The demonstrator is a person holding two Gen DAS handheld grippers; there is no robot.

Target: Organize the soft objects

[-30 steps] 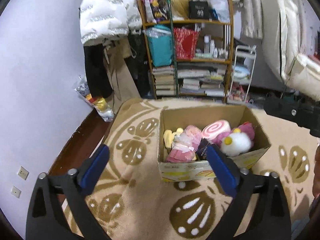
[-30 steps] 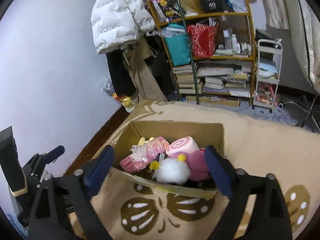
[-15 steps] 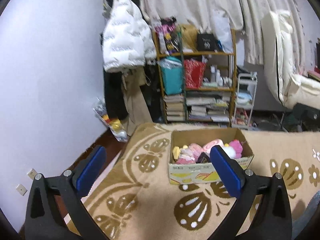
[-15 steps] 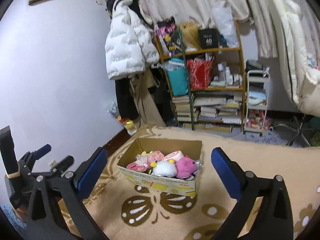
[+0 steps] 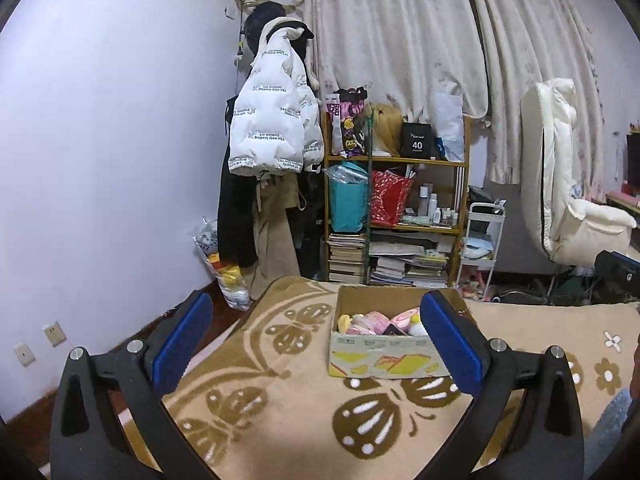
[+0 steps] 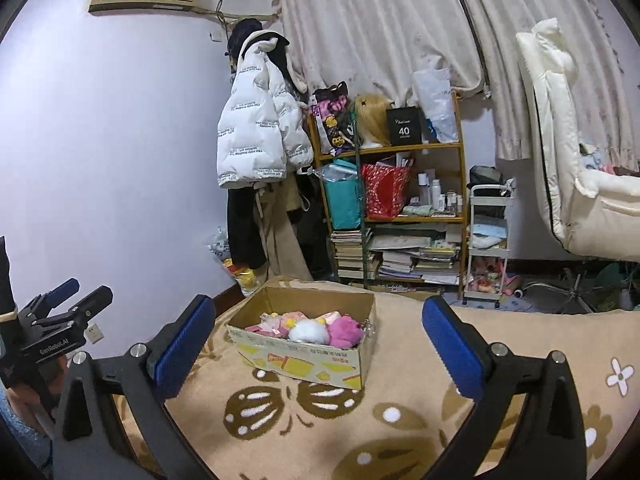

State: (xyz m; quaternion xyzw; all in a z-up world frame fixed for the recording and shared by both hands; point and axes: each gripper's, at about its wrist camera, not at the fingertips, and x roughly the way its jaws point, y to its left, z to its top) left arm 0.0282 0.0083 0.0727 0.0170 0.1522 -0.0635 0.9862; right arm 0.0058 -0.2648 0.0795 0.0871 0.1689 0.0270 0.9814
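Note:
A cardboard box [image 5: 376, 354] [image 6: 300, 356] stands on the beige patterned rug [image 5: 280, 408] [image 6: 320, 420]. It holds several soft toys: a pink plush [image 6: 344, 330], a white fluffy one [image 6: 308, 330], a pink-and-white swirl roll [image 5: 404, 316] and a yellow one [image 5: 344, 322]. My left gripper [image 5: 316, 346] is open and empty, well back from the box. My right gripper [image 6: 316, 346] is open and empty too, back from the box. The left gripper also shows at the left edge of the right wrist view [image 6: 56, 308].
A wooden shelf [image 5: 396, 208] of books and bags stands behind the box. A white puffer jacket [image 5: 272, 128] hangs on the wall. A white trolley [image 6: 486, 244] and a cream chair [image 6: 568, 152] are at the right. A bag of toys [image 5: 224, 268] leans by the wall.
Both grippers have pulled back and risen away from the box, which now looks smaller and farther. Both stay open and empty.

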